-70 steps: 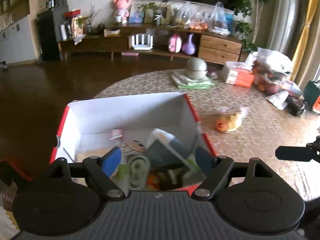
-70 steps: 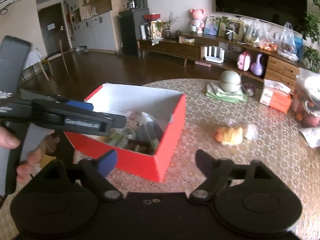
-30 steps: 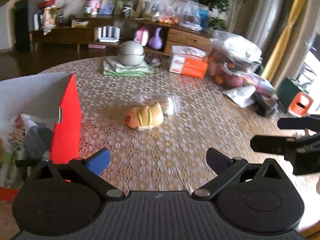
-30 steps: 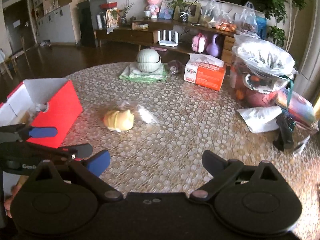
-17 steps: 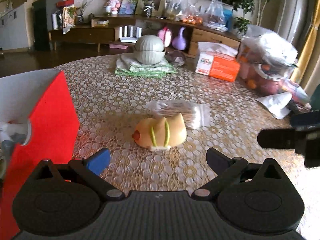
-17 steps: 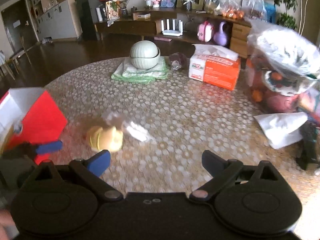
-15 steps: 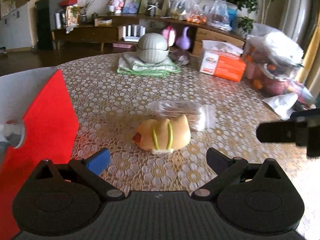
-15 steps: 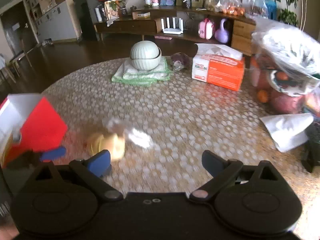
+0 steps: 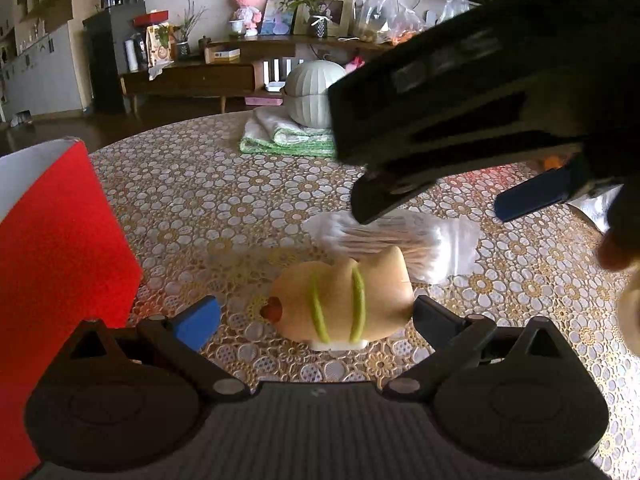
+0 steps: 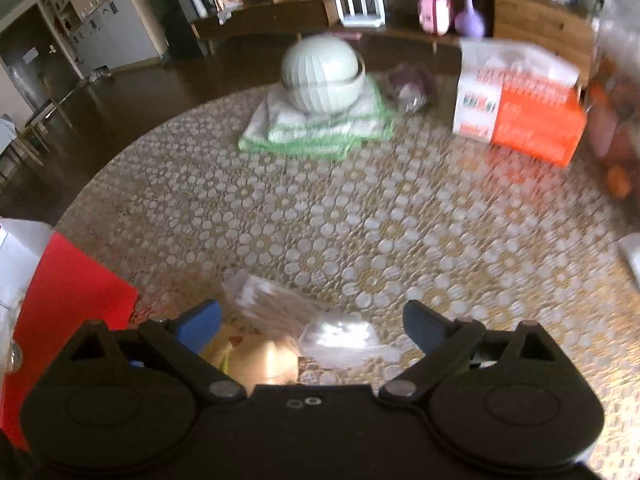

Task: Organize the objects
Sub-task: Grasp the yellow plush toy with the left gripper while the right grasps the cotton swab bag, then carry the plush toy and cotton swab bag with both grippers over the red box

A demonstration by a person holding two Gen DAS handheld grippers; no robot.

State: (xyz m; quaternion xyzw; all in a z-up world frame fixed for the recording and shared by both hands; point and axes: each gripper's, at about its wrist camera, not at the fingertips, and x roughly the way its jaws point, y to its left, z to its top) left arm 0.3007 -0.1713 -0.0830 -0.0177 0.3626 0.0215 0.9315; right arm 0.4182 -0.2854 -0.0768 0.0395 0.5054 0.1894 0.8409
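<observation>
On table, left wrist view: left gripper jaws spread, toy between, untouched; centre before closing. Right wrist view, blurred: right gripper unclenched, just narrowing slightly, seemingly above packet; descend straight. Box at left.

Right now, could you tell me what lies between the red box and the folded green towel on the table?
Only bare patterned tablecloth: in the right wrist view nothing sits between the red box and the folded green towel.

Open left tongs flank a yellow toy; right tongs hover above.
</observation>
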